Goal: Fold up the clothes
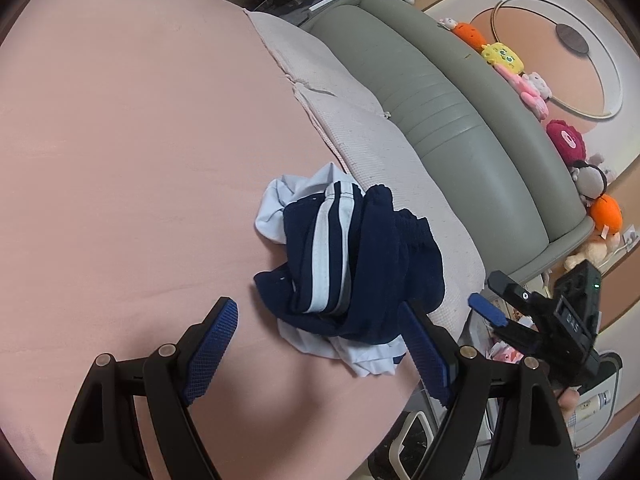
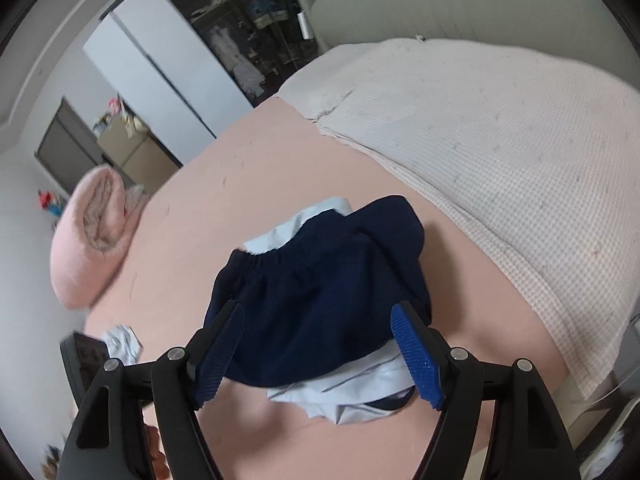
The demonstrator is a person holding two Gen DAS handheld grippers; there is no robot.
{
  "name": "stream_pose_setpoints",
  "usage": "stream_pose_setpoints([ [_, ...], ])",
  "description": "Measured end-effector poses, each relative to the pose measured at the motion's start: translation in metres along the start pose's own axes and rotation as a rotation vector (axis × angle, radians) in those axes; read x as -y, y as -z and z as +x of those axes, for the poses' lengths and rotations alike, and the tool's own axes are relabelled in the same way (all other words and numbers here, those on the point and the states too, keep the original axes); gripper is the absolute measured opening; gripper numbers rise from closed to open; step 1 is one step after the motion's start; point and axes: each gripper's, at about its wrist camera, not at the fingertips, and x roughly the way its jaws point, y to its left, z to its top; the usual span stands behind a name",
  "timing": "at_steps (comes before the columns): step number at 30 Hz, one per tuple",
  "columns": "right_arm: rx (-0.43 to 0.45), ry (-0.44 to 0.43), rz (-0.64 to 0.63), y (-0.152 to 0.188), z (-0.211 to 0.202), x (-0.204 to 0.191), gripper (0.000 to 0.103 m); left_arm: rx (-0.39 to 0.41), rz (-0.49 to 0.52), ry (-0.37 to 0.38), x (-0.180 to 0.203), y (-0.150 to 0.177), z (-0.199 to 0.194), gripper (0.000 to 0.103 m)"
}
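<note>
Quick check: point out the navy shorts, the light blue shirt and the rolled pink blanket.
navy shorts (image 2: 320,304): right wrist view, middle of fabric.
light blue shirt (image 2: 352,404): right wrist view, near edge.
pink blanket (image 2: 92,252): right wrist view, rolled end.

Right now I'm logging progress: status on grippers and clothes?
Left gripper open, right gripper open, both empty. Clothes crumpled on bed, unfolded. Nothing in the way.
</note>
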Motion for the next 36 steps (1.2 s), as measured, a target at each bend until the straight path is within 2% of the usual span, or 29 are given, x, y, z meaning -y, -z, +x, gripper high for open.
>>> stream_pose_setpoints([
  [5, -0.014, 0.127, -0.169, 0.011, -0.01, -0.036, 0.076, 0.008, 0.069, -0.029, 0.01, 0.002, -0.01, 0.082],
  [11, -0.038, 0.155, -0.276, 0.027, -0.021, -0.074, 0.076, -0.003, 0.164, -0.078, 0.026, 0.007, -0.024, 0.082],
  [19, -0.063, 0.227, -0.327, 0.047, -0.034, -0.105, 0.076, 0.029, 0.308, -0.156, 0.059, 0.016, -0.045, 0.082],
  [22, -0.075, 0.239, -0.336, 0.053, -0.038, -0.112, 0.076, 0.041, 0.344, -0.153, 0.072, 0.02, -0.053, 0.082],
  [26, -0.105, 0.235, -0.34, 0.058, -0.041, -0.117, 0.076, 0.06, 0.374, -0.141, 0.088, 0.024, -0.07, 0.082],
  [30, -0.12, 0.218, -0.34, 0.061, -0.049, -0.121, 0.076, 0.08, 0.414, -0.159, 0.103, 0.028, -0.083, 0.082],
  [36, -0.084, 0.259, -0.36, 0.065, -0.073, -0.132, 0.076, 0.097, 0.444, -0.206, 0.12, 0.035, -0.098, 0.082],
])
